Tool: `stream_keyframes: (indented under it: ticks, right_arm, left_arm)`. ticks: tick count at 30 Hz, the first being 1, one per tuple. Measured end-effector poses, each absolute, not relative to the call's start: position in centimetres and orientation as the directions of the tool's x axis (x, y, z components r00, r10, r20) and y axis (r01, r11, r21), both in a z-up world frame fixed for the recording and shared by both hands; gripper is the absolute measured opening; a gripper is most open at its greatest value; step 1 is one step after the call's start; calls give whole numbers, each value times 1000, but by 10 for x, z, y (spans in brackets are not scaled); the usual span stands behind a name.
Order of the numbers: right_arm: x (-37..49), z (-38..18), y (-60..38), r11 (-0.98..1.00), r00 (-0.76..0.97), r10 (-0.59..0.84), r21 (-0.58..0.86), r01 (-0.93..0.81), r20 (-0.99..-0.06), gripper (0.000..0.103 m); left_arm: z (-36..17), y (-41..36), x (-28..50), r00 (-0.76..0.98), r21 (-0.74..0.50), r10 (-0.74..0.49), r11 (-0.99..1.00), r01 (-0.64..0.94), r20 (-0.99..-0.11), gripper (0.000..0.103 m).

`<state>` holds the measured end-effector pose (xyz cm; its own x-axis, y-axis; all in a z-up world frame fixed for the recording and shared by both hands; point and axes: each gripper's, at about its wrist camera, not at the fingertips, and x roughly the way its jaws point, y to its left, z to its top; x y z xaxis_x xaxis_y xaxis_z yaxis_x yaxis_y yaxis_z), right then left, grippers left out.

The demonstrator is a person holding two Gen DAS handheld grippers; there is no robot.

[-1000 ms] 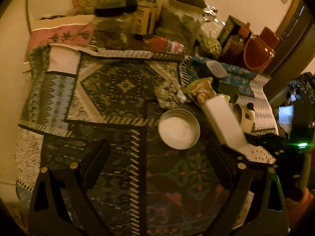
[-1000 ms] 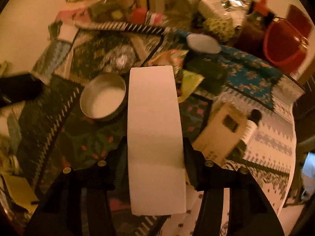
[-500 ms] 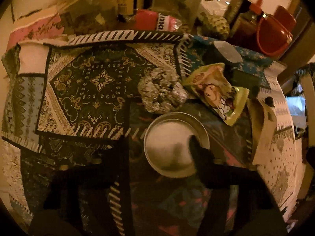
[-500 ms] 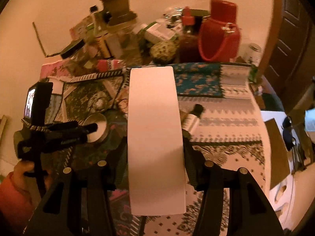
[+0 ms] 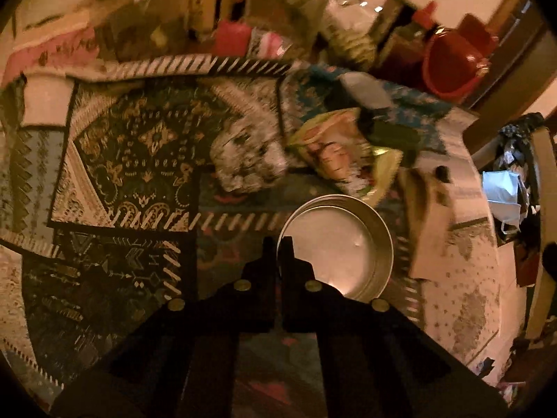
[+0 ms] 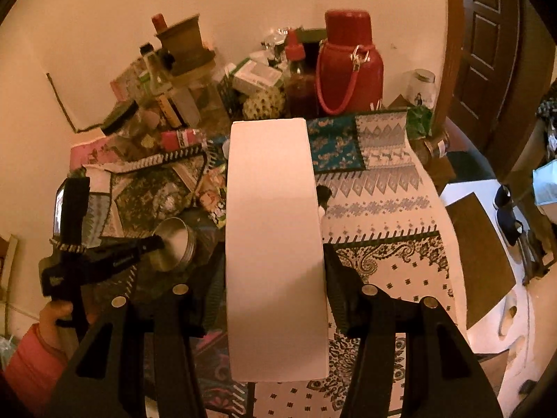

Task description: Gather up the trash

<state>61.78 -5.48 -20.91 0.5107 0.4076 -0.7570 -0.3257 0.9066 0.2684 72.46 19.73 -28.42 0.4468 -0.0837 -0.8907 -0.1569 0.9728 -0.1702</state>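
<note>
One white box [image 6: 275, 244] lengthwise between tool fingers.

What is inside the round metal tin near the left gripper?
The round metal tin shows only a pale, smooth inner bottom; no loose item is visible. The left gripper is closed over its near rim, hiding a small part of the inside.

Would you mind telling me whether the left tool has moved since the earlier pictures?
Yes. The left tool has closed in on the round tin; its jaws have just been closing onto the tin's near rim.
</note>
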Motion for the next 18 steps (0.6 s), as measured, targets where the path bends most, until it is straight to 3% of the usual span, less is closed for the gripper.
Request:
stream_keyframes:
  ticks: [18]
  right_arm:
    - [556, -132, -133, 845, 603, 519, 257, -469, -606, 49]
  left_arm:
    - [-120, 110, 608, 742, -186, 22, 963, -197, -671, 1]
